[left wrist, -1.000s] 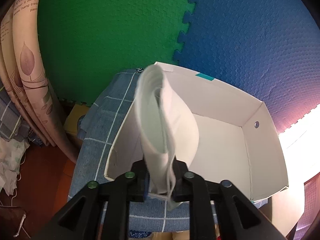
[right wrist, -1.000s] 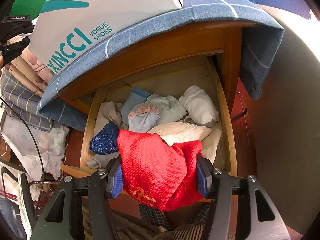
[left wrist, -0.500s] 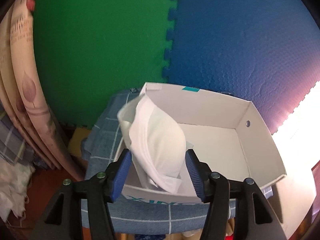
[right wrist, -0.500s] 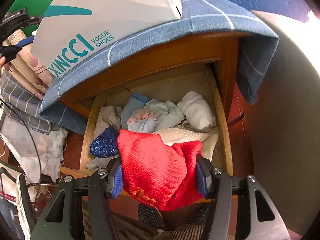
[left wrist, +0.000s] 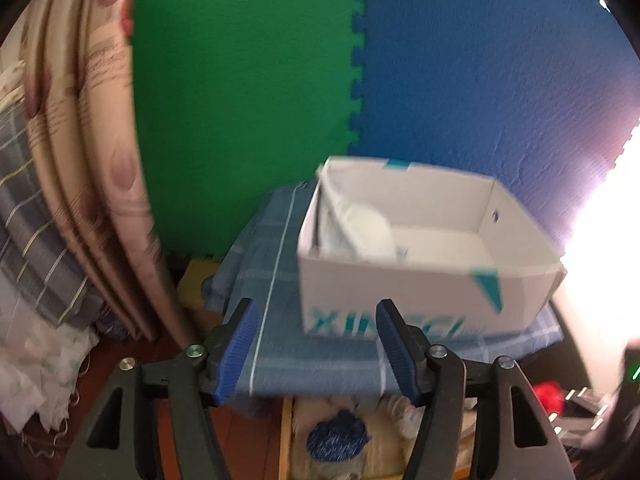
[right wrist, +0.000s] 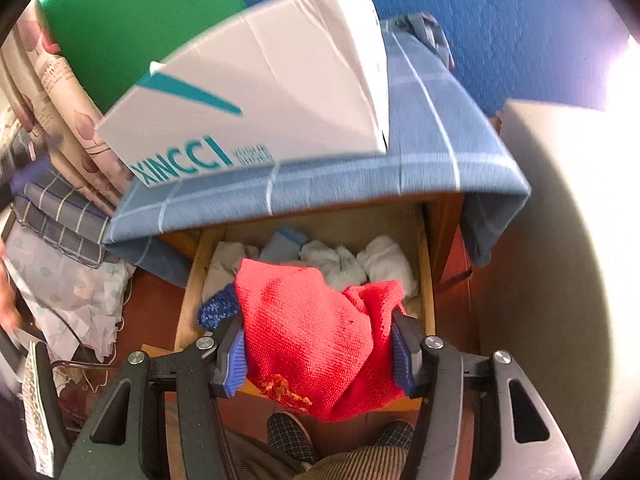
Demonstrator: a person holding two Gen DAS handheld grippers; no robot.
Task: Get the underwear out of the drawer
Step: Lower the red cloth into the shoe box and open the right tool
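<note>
Left gripper [left wrist: 316,346] spread wide, empty; white underwear [left wrist: 362,232] lies inside the shoe box [left wrist: 400,300]. Right gripper [right wrist: 320,354] clamps red knit underwear [right wrist: 308,332], above the open drawer [right wrist: 426,276].

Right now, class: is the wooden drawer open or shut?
Open. The drawer is pulled out beneath the blue cloth, and the bundled garments inside are visible from above.

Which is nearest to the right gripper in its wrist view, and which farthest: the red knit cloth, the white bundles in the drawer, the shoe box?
1. red knit cloth, clamped in the right gripper.
2. white bundles, behind it in the drawer.
3. shoe box, up on the blue cloth.
</note>
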